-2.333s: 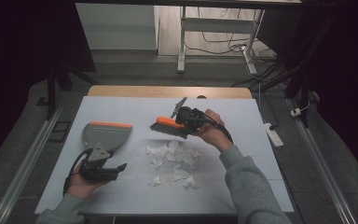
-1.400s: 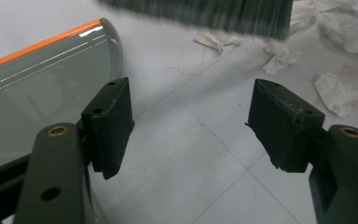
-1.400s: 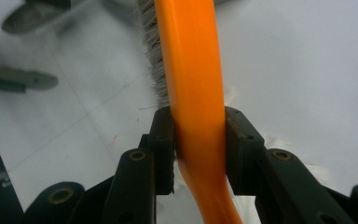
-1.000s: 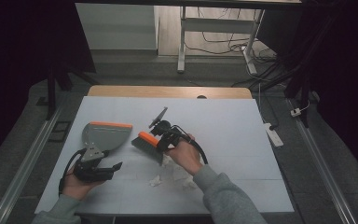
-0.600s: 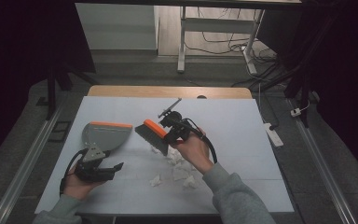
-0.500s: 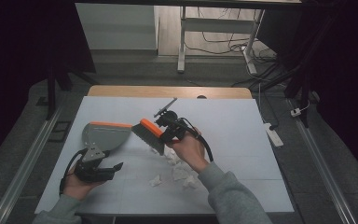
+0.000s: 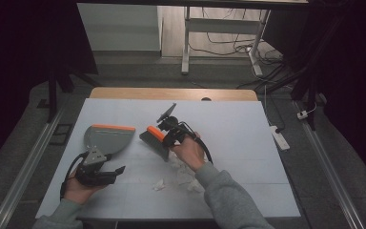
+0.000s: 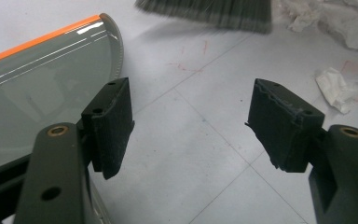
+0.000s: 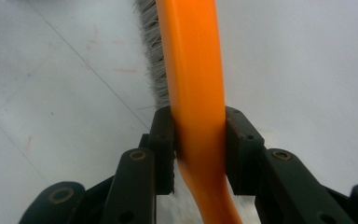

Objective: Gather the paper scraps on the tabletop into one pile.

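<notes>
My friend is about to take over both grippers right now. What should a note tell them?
Right gripper: shut on the orange-backed hand brush with grey bristles, held above the white table.
Left gripper: jaws open with nothing between them, beside the grey plastic dustpan with an orange edge.
Crumpled white paper scraps lie on the table near the right hand; one scrap sits apart.
Done: brush picked up. No scraps seen in the dustpan.
Left: probably grip the dustpan, then sweep the scraps into it.

Glossy orange plastic brush (image 9: 196, 70), grey bristles; shiny translucent plastic dustpan (image 8: 42, 88); crumpled paper scraps (image 8: 338, 86).
</notes>
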A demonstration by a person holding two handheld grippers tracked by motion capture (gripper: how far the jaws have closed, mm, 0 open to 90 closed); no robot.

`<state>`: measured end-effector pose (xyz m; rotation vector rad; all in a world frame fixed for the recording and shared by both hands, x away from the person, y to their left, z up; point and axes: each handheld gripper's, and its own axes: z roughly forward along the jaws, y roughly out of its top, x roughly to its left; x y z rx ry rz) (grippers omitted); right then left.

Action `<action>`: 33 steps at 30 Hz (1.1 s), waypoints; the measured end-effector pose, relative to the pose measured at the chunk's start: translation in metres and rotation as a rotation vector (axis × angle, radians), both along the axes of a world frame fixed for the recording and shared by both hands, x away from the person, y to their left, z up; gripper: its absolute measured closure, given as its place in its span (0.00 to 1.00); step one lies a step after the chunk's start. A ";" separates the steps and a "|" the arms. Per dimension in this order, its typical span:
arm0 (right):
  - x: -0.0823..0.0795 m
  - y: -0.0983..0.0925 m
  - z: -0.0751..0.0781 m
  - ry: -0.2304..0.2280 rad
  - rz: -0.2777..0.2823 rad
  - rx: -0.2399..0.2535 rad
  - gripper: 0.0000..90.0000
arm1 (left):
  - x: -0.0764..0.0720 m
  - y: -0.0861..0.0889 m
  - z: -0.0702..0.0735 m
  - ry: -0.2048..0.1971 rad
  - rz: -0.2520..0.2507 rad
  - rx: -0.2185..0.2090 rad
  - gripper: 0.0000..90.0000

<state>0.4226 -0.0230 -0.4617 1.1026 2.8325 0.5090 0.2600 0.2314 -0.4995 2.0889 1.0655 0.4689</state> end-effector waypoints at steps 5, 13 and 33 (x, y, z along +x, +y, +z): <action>-0.004 -0.021 0.010 -0.034 -0.018 0.025 0.75 | 0.000 -0.003 0.000 0.002 -0.005 0.004 0.34; -0.031 -0.041 0.052 -0.112 0.041 0.157 0.75 | 0.000 -0.001 0.000 0.000 0.004 0.001 0.34; -0.130 -0.025 0.017 -0.021 0.421 0.005 0.75 | 0.001 0.003 -0.001 0.004 0.023 0.000 0.34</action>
